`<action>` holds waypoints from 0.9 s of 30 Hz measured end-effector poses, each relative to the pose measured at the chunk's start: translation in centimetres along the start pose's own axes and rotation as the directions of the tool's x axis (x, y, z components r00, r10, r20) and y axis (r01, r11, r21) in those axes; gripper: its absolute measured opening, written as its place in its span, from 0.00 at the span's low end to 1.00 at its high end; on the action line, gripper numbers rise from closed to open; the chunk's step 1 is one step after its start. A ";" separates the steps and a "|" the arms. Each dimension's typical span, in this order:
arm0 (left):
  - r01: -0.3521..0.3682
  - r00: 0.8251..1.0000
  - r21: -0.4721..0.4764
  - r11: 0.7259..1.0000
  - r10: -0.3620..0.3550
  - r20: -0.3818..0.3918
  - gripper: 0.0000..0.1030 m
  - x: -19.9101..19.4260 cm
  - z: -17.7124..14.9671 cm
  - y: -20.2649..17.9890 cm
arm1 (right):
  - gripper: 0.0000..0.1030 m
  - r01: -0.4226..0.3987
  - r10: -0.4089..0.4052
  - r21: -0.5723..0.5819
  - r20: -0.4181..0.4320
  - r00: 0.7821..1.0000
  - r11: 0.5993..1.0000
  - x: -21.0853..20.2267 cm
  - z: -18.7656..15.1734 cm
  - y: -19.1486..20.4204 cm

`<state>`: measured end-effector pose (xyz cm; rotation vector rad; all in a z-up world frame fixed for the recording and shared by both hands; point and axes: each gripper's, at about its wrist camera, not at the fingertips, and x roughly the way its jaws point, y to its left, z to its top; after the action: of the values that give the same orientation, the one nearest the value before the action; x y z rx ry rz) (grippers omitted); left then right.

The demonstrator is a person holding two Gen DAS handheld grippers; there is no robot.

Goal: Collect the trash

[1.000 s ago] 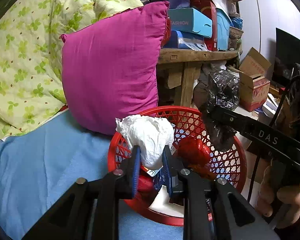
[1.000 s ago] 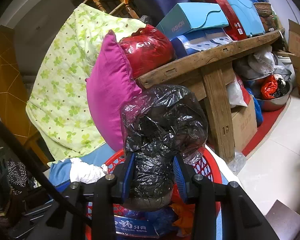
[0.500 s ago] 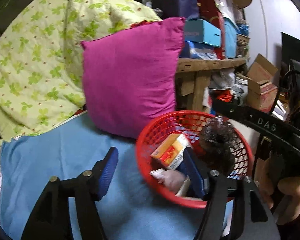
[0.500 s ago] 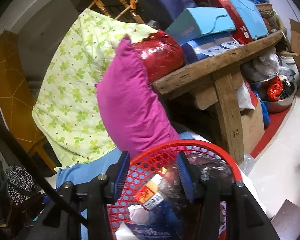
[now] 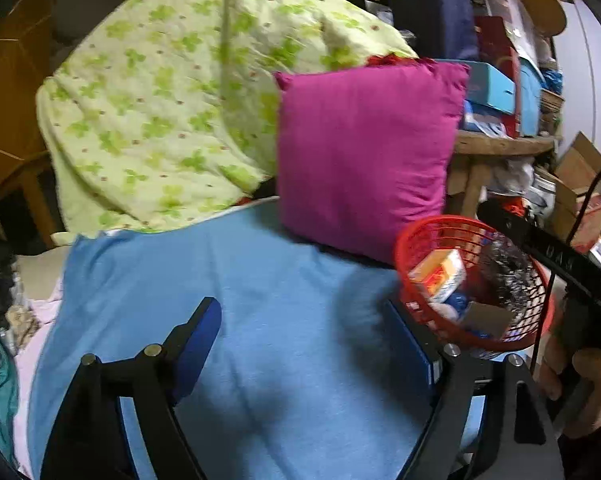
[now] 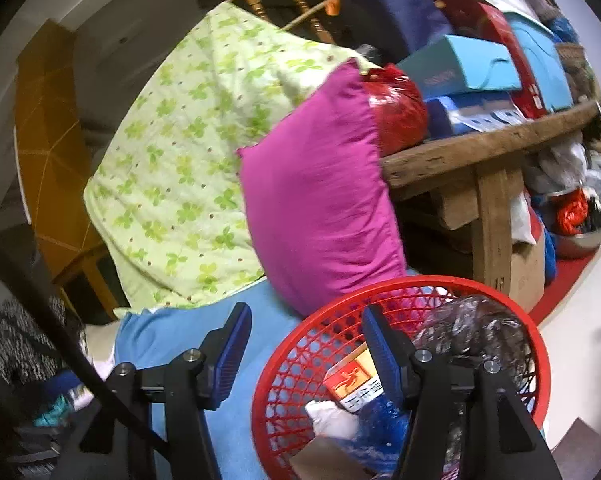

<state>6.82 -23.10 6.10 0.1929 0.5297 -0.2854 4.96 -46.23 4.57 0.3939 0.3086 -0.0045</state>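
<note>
Bed [image 5: 260,300] w/ blue sheet fills the near-centre; red mesh basket [image 5: 404,240] sits directly on it at the right edge, holding trash; magenta cushion [image 5: 364,152] stands on the sheet just behind the basket, touching its far rim in the right wrist view; green-leaf quilt [image 5: 172,112] lies heaped on the far-left part, its hem on the sheet; cushion leans vs. quilt; wooden worktop [image 6: 480,148] to the far right carries boxes & a red bag [image 6: 400,108].
</note>
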 end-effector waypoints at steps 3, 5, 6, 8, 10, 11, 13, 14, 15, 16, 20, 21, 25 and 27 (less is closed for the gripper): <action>-0.044 0.999 -0.012 0.999 0.044 0.009 0.84 -1.5 -0.7 1.7 | 0.60 -0.018 0.018 -0.027 -0.007 1.000 0.999 -0.4 -0.9 1.4; -0.068 0.998 -0.020 0.997 0.069 0.013 0.86 -2.3 -1.0 2.5 | 0.60 -0.034 0.034 -0.025 -0.013 0.999 0.999 -1.1 -1.7 2.1; -0.079 0.997 -0.026 0.997 0.079 0.014 0.88 -2.7 -1.2 2.9 | 0.60 -0.041 0.041 -0.022 -0.016 0.999 0.999 -1.5 -2.1 2.4; -0.104 0.994 -0.040 0.994 0.105 0.020 0.89 -3.5 -1.5 3.8 | 0.62 -0.055 0.054 -0.023 -0.022 0.998 0.998 -2.3 -2.7 3.2; -0.130 0.991 -0.050 0.990 0.131 0.024 0.89 -4.4 -1.7 4.7 | 0.64 -0.063 0.062 -0.043 -0.025 0.998 0.997 -3.3 -3.3 4.4; -0.140 0.990 -0.053 0.989 0.142 0.024 0.89 -4.7 -1.8 5.0 | 0.64 -0.067 0.065 -0.057 -0.033 0.997 0.996 -3.7 -3.5 5.1; -0.159 0.987 -0.061 0.985 0.161 0.025 0.89 -5.6 -2.0 5.6 | 0.64 -0.069 0.063 -0.090 -0.069 0.996 0.994 -4.4 -3.9 6.7; -0.163 0.986 -0.067 0.984 0.165 0.025 0.90 -5.9 -2.0 5.8 | 0.64 -0.064 0.055 -0.104 -0.085 0.995 0.993 -4.7 -4.1 7.3; -0.167 0.985 -0.075 0.983 0.169 0.025 0.90 -6.3 -2.1 6.1 | 0.65 -0.054 0.042 -0.118 -0.104 0.994 0.992 -5.0 -4.2 8.0; -0.174 0.984 -0.084 0.981 0.177 0.026 0.90 -6.8 -2.3 6.5 | 0.65 -0.052 0.038 -0.123 -0.117 0.992 0.991 -5.4 -4.3 8.5; -0.222 0.974 -0.109 0.969 0.225 0.016 0.90 -8.1 -2.8 7.7 | 0.67 -0.076 0.057 -0.132 -0.143 0.988 0.988 -7.1 -4.1 10.4; -0.228 0.973 -0.115 0.967 0.231 0.014 0.90 -8.4 -2.9 8.0 | 0.69 -0.079 0.059 -0.142 -0.141 0.988 0.987 -7.7 -3.9 11.0; -0.229 0.973 -0.124 0.966 0.231 0.009 0.90 -9.9 -3.3 8.8 | 0.70 -0.085 0.062 -0.186 -0.123 0.990 0.979 -9.5 -3.4 13.0; -0.234 0.971 -0.124 0.964 0.238 0.021 0.90 -10.6 -3.4 8.9 | 0.73 -0.080 0.058 -0.201 -0.113 0.992 0.976 -10.5 -3.1 13.9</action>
<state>-0.74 -11.56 9.68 0.1317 0.4820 -0.0236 -5.13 -32.82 10.16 0.2000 0.3969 0.1162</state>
